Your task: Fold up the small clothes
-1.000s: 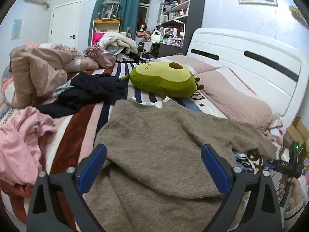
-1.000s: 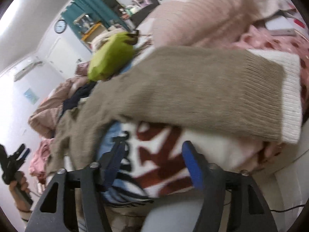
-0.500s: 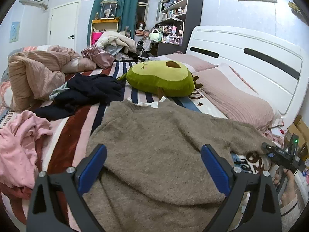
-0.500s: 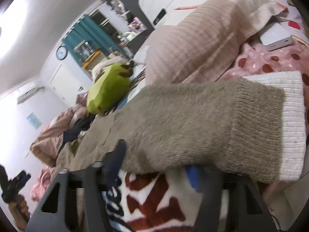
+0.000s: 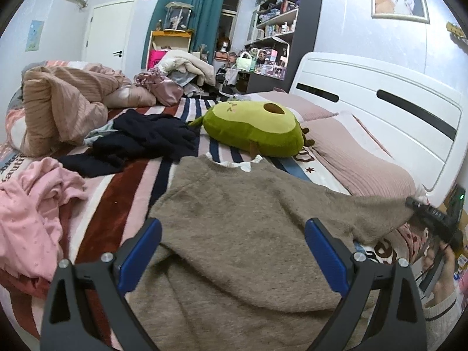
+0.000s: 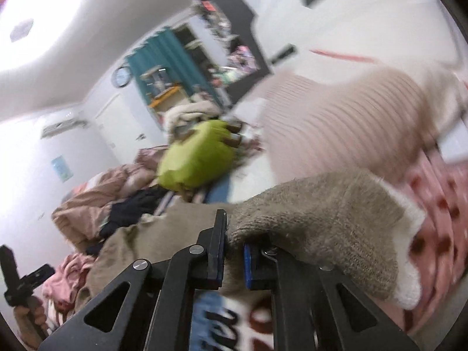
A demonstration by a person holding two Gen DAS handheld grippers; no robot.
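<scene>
The right gripper (image 6: 232,253) had its jaws clamped on the sleeve of the fuzzy taupe knit sweater with a white cuff (image 6: 321,222), near the cuff end, at the bed's headboard-side edge; the left gripper (image 5: 232,251) hung over the sweater's lower body with its jaws wide apart, holding nothing. The sweater (image 5: 234,234) lay spread flat on the striped bedspread (image 5: 96,193), its collar pointing toward the green avocado plush toy (image 5: 251,128). The pinch looked shallow, so the thick knit could slip free in folding the sleeve inward, and a one-sided pull might drag the unpinned body askew. A crumpled pink garment (image 5: 32,210) and a dark navy garment (image 5: 140,143) lay nearby, apart from the sweater. No containers held clothes.
</scene>
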